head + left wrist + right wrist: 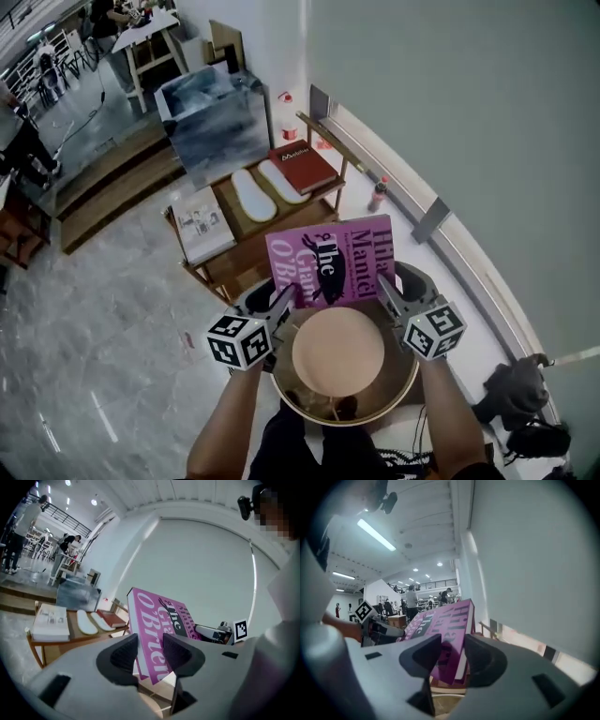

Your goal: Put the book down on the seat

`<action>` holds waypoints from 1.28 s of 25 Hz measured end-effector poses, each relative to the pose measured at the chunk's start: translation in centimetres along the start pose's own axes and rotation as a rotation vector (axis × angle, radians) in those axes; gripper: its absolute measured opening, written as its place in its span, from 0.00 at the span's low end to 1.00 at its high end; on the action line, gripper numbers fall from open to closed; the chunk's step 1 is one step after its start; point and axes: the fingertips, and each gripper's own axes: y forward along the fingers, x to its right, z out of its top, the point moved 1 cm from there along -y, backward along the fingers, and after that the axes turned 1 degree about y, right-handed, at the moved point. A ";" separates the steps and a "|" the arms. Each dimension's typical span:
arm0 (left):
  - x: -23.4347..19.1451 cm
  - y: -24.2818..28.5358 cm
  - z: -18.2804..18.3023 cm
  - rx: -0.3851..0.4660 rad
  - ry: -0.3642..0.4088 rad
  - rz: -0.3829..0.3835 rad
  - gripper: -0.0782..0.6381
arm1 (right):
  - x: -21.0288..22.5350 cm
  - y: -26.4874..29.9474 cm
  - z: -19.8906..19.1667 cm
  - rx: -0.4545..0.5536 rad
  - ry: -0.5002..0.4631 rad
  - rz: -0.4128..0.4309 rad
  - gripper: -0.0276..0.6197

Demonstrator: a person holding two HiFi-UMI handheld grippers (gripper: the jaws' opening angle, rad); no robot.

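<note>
Big open hall here, workshop-like: far beyond the left gripper, people work at tables below a railed gallery. Strip lights line a high white ceiling. To that gripper's left lie a polished stone floor and wooden steps.

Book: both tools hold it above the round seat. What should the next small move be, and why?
Probably lower the book and draw it slightly back until it lies on the seat. The left tool and right tool are each shut on a side edge, the book hangs tilted in the air, and in the head view it sits mostly past the seat's far rim.
</note>
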 end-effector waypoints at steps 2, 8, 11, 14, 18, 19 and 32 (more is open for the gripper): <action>2.4 -1.3 4.0 0.055 0.035 -0.023 0.36 | -0.7 -1.7 5.0 0.060 -0.045 -0.006 0.31; 7.6 -4.2 12.6 0.180 0.199 -0.092 0.36 | -2.7 -6.1 14.0 0.209 -0.135 -0.051 0.30; 9.7 -6.2 15.5 0.230 0.256 -0.122 0.36 | -4.4 -8.4 17.2 0.269 -0.165 -0.080 0.30; 11.7 -8.2 17.5 0.267 0.285 -0.161 0.36 | -6.4 -10.9 19.9 0.331 -0.198 -0.109 0.30; 14.8 -11.4 20.7 0.336 0.349 -0.201 0.36 | -8.8 -14.1 23.3 0.421 -0.222 -0.140 0.30; 15.9 -12.3 21.4 0.348 0.367 -0.207 0.36 | -9.3 -15.2 24.1 0.437 -0.221 -0.145 0.30; 18.9 -15.0 23.7 0.429 0.433 -0.314 0.36 | -12.7 -19.6 27.4 0.537 -0.324 -0.223 0.29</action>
